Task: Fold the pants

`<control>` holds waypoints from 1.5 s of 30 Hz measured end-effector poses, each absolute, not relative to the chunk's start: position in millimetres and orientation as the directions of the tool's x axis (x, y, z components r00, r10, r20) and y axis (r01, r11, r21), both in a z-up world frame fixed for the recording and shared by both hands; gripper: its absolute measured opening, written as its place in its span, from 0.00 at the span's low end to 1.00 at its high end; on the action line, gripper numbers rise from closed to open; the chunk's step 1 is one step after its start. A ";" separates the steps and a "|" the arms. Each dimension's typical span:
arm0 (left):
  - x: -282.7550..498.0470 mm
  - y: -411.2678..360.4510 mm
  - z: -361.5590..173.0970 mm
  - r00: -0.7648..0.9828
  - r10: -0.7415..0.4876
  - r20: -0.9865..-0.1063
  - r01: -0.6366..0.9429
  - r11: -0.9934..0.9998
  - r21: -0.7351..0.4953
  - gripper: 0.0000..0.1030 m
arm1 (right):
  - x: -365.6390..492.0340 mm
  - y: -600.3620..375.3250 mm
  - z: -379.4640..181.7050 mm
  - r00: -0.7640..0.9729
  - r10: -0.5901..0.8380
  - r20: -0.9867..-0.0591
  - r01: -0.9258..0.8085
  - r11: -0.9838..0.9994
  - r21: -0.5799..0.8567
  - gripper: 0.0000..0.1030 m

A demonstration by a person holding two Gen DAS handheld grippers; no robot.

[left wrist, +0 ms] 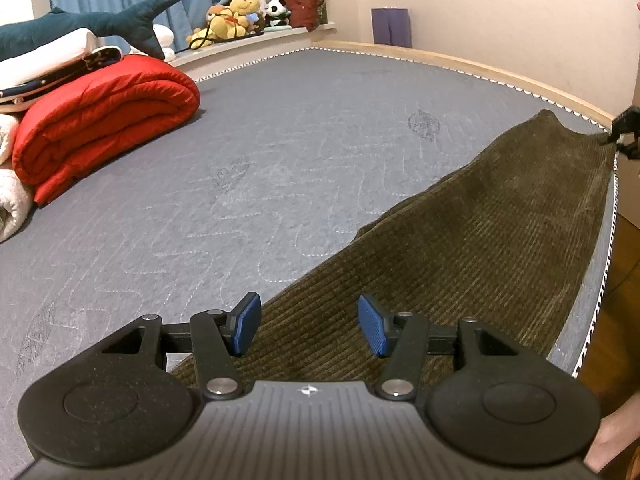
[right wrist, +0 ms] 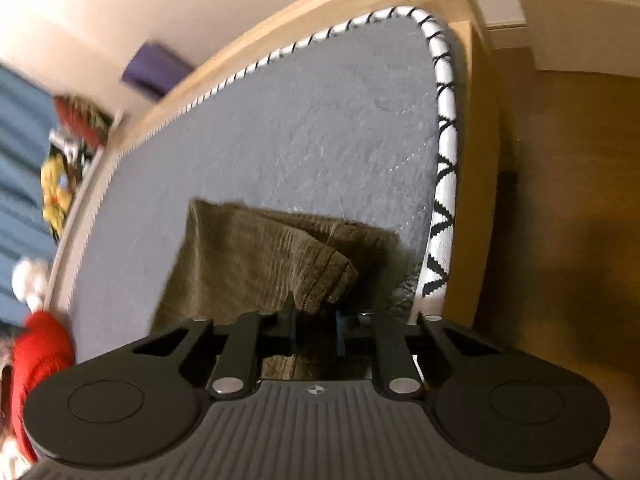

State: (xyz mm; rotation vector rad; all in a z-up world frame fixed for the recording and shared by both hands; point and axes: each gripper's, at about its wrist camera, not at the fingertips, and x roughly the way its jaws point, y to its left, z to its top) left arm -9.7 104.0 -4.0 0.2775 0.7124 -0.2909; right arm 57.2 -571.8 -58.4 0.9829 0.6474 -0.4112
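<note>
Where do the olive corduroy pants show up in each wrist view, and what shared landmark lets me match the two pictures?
Left wrist view: the olive corduroy pants run from bottom centre up to the right edge.
Right wrist view: the pants lie at lower centre, a folded corner pinched in the right gripper.
Shared landmark: the purple mat against the wall, seen upper left in the right wrist view.

Olive ribbed pants; grey quilted mattress; red quilt.
</note>
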 end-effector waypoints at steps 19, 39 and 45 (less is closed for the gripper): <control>-7.3 124.6 1.8 0.728 -0.137 -0.671 0.299 0.945 0.131 0.58 | -58.4 -62.3 27.7 0.391 0.599 -0.699 -0.863 0.503 -0.052 0.18; 17.8 156.9 -42.5 0.503 -0.367 -0.782 0.143 0.928 -0.344 0.59 | 38.8 -184.9 56.1 0.654 0.351 -0.670 -0.466 0.885 0.009 0.77; 46.0 155.2 -76.1 0.421 -0.438 -0.795 0.067 0.888 -0.454 0.59 | 80.6 -256.0 -3.9 0.582 0.174 -0.795 -0.175 0.981 0.087 0.77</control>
